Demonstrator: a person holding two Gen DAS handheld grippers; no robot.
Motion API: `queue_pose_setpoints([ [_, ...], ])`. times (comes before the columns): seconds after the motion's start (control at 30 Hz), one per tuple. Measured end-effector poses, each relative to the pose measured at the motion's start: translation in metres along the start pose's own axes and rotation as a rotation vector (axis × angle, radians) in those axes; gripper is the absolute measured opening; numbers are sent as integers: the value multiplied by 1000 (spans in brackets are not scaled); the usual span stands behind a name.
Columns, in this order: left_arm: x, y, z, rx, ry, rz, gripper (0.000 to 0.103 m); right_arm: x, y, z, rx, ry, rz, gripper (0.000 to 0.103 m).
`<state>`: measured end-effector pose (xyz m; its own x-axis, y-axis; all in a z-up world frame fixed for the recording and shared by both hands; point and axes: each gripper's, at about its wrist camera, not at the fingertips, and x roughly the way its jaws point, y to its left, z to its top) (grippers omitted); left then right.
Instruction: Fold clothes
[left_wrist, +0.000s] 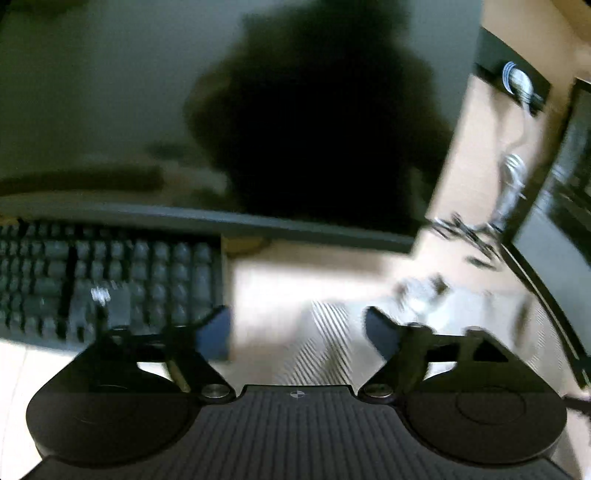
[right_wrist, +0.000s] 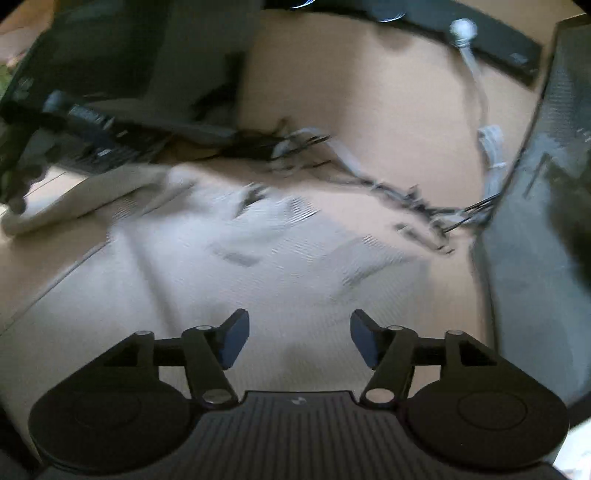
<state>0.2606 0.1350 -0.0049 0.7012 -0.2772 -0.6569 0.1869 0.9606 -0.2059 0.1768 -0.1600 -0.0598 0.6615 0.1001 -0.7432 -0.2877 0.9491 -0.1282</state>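
Your right claw (right_wrist: 299, 338), released, hangs over the pale garment (right_wrist: 229, 258) spread ahead on the surface; your left claw (left_wrist: 297, 334) (also released) seems, through blur, only at its edge.

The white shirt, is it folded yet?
Not yet. The white cloth lies rumpled and spread on the desk, with no neat fold showing. Both the left gripper and the right gripper are open and hold nothing. All the folding looks left to do.
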Motion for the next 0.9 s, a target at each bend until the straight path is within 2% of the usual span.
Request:
queue_pose_setpoints([
  [0.13,2,7,-16,-103,127,-28,96,-12,20,-13,-46,1,11,64],
  [0.17,3,9,-19,-112,142,-29,97,-15,25,-16,-57,2,14,56],
  [0.2,1,11,-21,-106,144,-27,97,-18,29,-19,-69,2,17,25],
  [0.27,-4,16,-22,-90,140,-23,100,-30,19,-12,-14,-40,9,8],
  [0.33,-10,22,-23,-80,127,-16,101,-54,-9,6,57,-142,-110,7],
  [0.37,-13,25,-24,-78,120,-13,102,-69,-28,17,124,-201,-164,2],
  [0.43,-18,32,-27,-73,111,-8,103,-104,-67,42,272,-349,-234,2],
  [0.53,-24,43,-30,-65,108,2,103,-140,-94,74,376,-526,-260,2],
  [0.57,-26,46,-31,-59,106,5,103,-142,-95,82,387,-553,-251,2],
  [0.83,-57,73,-47,11,68,50,103,-101,-56,125,363,-569,-84,2],
  [0.9,-63,82,-51,11,70,65,103,-79,-39,135,353,-546,-36,0],
])
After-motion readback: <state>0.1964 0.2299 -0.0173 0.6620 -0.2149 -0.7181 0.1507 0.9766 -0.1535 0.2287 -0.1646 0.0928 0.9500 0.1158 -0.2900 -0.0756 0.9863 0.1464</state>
